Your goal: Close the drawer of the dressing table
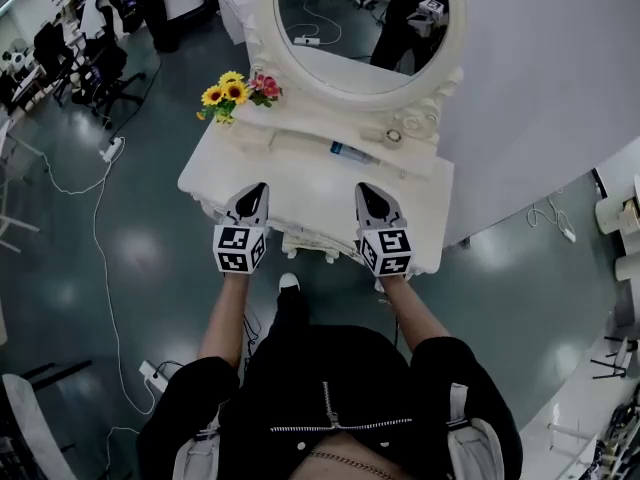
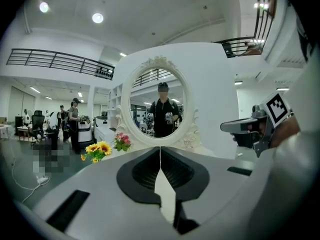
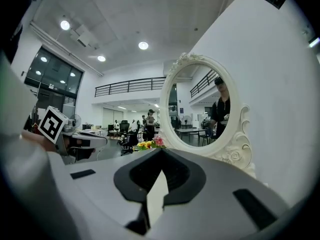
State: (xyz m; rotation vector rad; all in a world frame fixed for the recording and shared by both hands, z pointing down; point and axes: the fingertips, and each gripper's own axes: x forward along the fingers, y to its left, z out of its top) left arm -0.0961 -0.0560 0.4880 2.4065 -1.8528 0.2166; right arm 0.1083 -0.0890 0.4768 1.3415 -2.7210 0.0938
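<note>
Since both pairs of fingers are pressed together with nothing between them, this looks like a job for pushing, not gripping. The left gripper and right gripper hang side by side over the front strip of the desk. They are nearly level and point toward the mirror, one on each side of the middle.

Below and between them, at the desk's front edge, a scalloped white piece shows, which I take for the front of the drawer. It lies nearer the person than the fingertips and lower, under the top, so neither gripper touches it. From above I cannot tell how far it stands out; it seems to project only a little past the edge, if at all.

To do the step well, I judge, the closed tips should drop back and down to the height of that front. They should meet it at two spots evenly spaced from its middle, then press straight in. Equal pressure on both sides matters, since a skewed drawer may jam. A slow push also seems wise, because a light desk could slide or rock.

Farther on, flowers stand at the rear left corner, and the oval mirror rises behind.
</note>
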